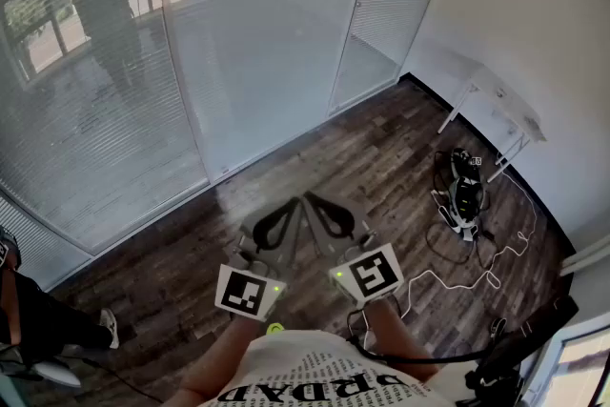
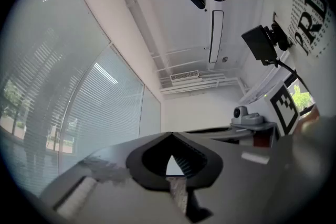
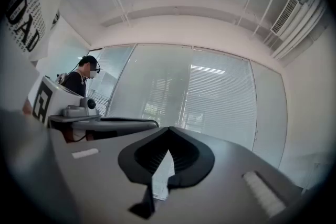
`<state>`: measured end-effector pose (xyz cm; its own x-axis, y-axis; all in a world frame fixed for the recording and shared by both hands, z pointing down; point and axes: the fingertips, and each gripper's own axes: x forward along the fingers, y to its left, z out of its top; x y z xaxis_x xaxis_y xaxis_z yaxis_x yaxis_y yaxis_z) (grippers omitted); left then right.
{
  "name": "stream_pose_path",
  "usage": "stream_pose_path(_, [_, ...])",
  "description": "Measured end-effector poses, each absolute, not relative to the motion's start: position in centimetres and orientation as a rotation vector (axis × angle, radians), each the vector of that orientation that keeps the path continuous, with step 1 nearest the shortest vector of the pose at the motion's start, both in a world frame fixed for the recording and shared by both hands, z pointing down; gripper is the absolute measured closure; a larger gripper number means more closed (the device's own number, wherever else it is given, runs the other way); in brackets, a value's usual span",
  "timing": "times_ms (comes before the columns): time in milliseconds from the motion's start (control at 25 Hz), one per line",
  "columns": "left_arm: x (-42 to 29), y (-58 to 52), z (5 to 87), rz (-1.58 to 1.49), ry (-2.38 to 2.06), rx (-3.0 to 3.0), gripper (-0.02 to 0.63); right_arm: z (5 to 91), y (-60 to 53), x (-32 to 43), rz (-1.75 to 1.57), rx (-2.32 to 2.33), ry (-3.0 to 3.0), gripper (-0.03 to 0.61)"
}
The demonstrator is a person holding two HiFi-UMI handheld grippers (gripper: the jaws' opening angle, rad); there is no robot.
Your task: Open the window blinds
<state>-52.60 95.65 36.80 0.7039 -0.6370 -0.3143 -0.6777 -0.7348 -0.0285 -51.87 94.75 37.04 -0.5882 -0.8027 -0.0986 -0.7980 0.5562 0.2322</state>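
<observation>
Blinds: lowered over the glass wall at left, well apart from both grippers; no cord or wand is made out, so slats may be seized by mistake.
Left gripper: jaws shut, nothing held.
Right gripper: jaws shut, nothing held.
Cables: loose on the floor at right; tripping is risked.
</observation>
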Motion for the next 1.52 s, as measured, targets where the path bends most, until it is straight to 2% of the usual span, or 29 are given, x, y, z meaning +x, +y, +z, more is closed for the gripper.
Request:
stream_pose_path(720, [-52.3, 97.2, 36.2, 0.44, 1.028, -2.777, 0.623, 37.3, 96.1, -51.2, -0.303, 1.439, -2.818, 0.571])
stream_pose_path(1080, [-52.1, 97.9, 35.2, 0.453, 0.987, -2.809, 0.623, 35.6, 97.0, -51.2, -0.404, 1.509, -2.772, 0.571])
stream_pose_path(1520, [-50.1, 94.6, 36.9, 0.424, 1.003, -2.817, 0.623, 36.8, 93.4, -49.3, -0.397, 1.487, -2.765, 0.571])
